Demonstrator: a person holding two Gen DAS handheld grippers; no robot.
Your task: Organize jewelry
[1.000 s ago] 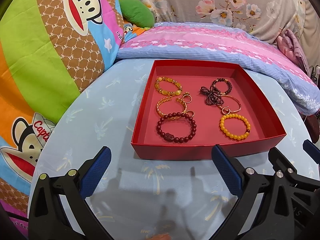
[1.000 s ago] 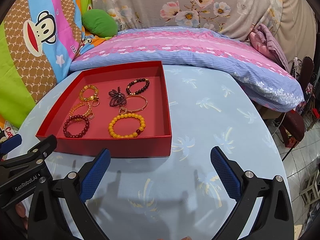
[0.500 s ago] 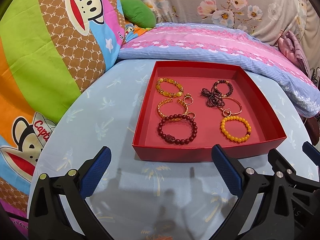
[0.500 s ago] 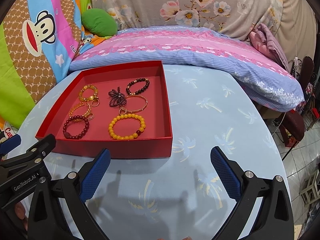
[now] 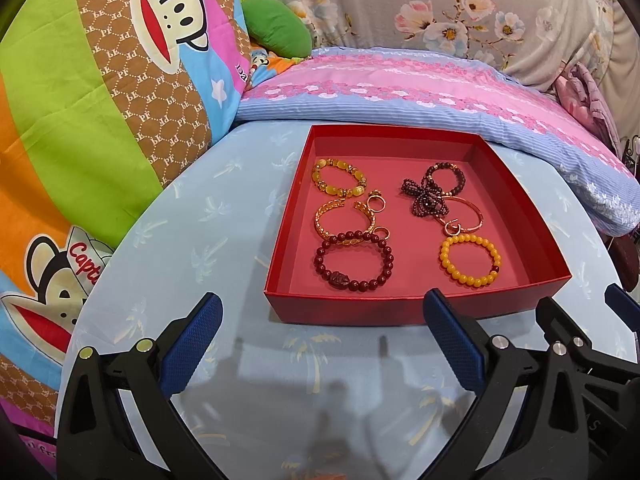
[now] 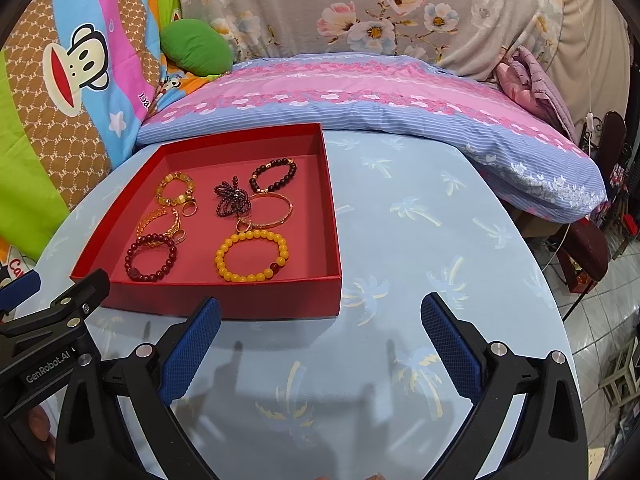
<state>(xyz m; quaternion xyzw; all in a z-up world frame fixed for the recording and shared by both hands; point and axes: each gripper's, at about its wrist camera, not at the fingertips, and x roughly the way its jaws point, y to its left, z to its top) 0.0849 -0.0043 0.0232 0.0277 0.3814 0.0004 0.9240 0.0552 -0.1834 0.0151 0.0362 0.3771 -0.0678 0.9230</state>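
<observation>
Blue cloth printed with pale palm trees covers the round counter (image 5: 208, 240), which sits against a pink and blue striped pillow (image 5: 400, 96) and a cartoon-monkey cushion (image 5: 100, 92). Red and shallow, the open box (image 5: 400, 312) rests on the counter, ahead of the left tongs (image 5: 324, 320) and ahead and to the left of the right tongs (image 6: 320, 320). Both tongs hover low over the cloth with their blue-padded fingers spread wide, gripping nothing, and the box's near wall lies just beyond their tips. In the right wrist view the left tongs' black frame shows at the lower left, just beside the box's near corner. All the jewelry lies inside the box in two rough columns: on the left, a dark red bead bracelet (image 5: 354, 260) nearest, overlapping a gold chain bracelet (image 5: 344, 220), then an amber bead bracelet (image 5: 339, 178) farthest; on the right, a yellow bead bracelet (image 5: 470, 260) nearest, a thin gold bangle (image 5: 466, 212), a tangle of dark purple beads (image 5: 426, 198) and a dark bead bracelet (image 5: 446, 178). Small gold rings (image 5: 377, 202) sit between the columns.
</observation>
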